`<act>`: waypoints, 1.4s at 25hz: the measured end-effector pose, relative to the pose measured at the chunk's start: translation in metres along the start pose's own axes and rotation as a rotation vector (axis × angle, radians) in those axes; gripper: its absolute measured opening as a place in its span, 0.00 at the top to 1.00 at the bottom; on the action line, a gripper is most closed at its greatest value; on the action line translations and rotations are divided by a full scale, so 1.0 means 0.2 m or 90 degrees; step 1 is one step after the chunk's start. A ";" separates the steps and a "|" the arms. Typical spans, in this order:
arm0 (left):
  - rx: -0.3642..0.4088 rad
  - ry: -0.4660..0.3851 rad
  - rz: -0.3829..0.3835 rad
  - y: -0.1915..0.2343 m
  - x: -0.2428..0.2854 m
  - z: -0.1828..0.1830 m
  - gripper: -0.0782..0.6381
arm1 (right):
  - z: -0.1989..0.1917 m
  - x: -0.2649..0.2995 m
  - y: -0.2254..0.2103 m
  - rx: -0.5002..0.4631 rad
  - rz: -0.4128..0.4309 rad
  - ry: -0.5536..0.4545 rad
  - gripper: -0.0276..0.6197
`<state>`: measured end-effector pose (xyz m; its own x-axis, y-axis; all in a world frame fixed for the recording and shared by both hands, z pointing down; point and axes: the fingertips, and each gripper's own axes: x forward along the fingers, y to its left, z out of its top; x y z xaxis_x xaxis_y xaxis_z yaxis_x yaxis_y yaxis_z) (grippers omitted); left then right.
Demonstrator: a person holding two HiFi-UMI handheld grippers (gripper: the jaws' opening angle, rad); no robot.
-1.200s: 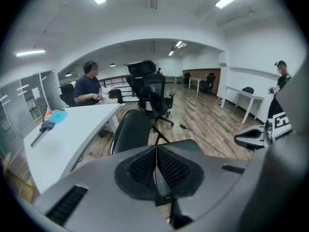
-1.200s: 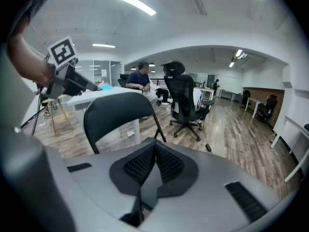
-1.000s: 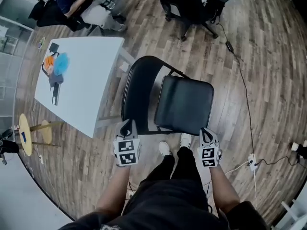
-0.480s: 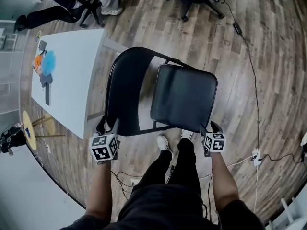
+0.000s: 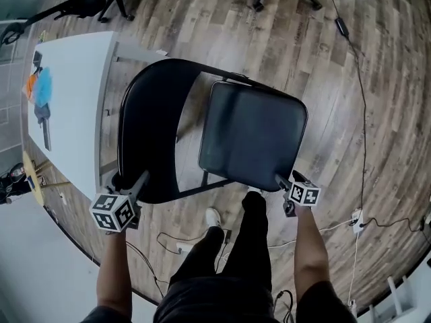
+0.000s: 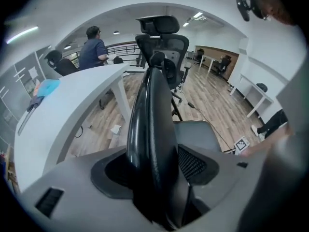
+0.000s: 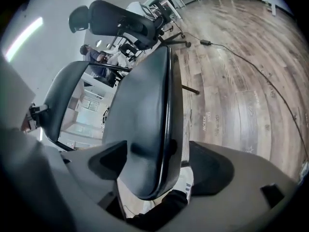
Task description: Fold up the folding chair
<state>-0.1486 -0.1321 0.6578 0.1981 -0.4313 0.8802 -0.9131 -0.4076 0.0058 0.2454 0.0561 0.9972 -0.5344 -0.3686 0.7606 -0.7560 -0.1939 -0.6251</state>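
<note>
A black folding chair stands unfolded on the wood floor, its backrest [image 5: 151,126] to the left and its padded seat [image 5: 252,136] to the right. My left gripper [image 5: 132,178] is at the backrest's near corner. In the left gripper view the backrest's edge [image 6: 152,115] stands between the jaws, which are opening around it [image 6: 154,170]. My right gripper [image 5: 287,180] is at the seat's near right corner. Its jaws are opening too, with the seat's edge [image 7: 145,120] between them and gaps on both sides [image 7: 157,166].
A white table [image 5: 67,106] with blue and orange items [image 5: 40,89] stands left of the chair. A cable [image 5: 357,93] runs over the floor at the right to a power strip [image 5: 357,221]. My shoe [image 5: 213,216] is under the chair's near edge. An office chair [image 6: 161,37] stands beyond.
Both grippers came down and forward from in front of my body to the chair. The left now straddles the backrest's corner, the right the seat's corner. Both jaws have opened.
</note>
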 end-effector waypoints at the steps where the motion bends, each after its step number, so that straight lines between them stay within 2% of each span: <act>1: 0.001 0.001 -0.016 0.00 0.03 0.00 0.49 | -0.01 0.04 -0.01 0.008 0.013 0.002 0.37; 6: -0.012 0.005 -0.070 -0.04 0.11 -0.03 0.50 | -0.03 0.17 0.01 0.028 0.117 0.029 0.34; 9: -0.007 0.004 -0.083 -0.05 0.11 -0.03 0.53 | -0.04 0.21 0.03 0.032 0.151 0.045 0.34; 17: -0.004 0.003 -0.105 -0.05 0.09 -0.03 0.58 | -0.05 0.21 0.01 0.043 0.155 0.069 0.34; 22: 0.022 0.005 -0.124 -0.13 0.01 0.01 0.62 | -0.02 0.15 0.10 0.047 0.196 0.053 0.35; 26: 0.016 0.011 -0.121 -0.17 -0.09 0.07 0.66 | 0.01 0.05 0.28 0.051 0.219 0.048 0.40; 31: 0.017 -0.004 -0.104 -0.19 -0.22 0.13 0.69 | 0.04 -0.05 0.48 0.009 0.227 0.051 0.45; 35: 0.027 -0.023 -0.109 -0.22 -0.33 0.19 0.73 | 0.05 -0.15 0.69 -0.013 0.262 0.050 0.47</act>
<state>-0.1084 -0.1168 0.5819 0.3626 -0.3808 0.8506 -0.8492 -0.5109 0.1333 0.1606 0.0312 0.8873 -0.8199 -0.3408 0.4599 -0.4808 -0.0260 -0.8765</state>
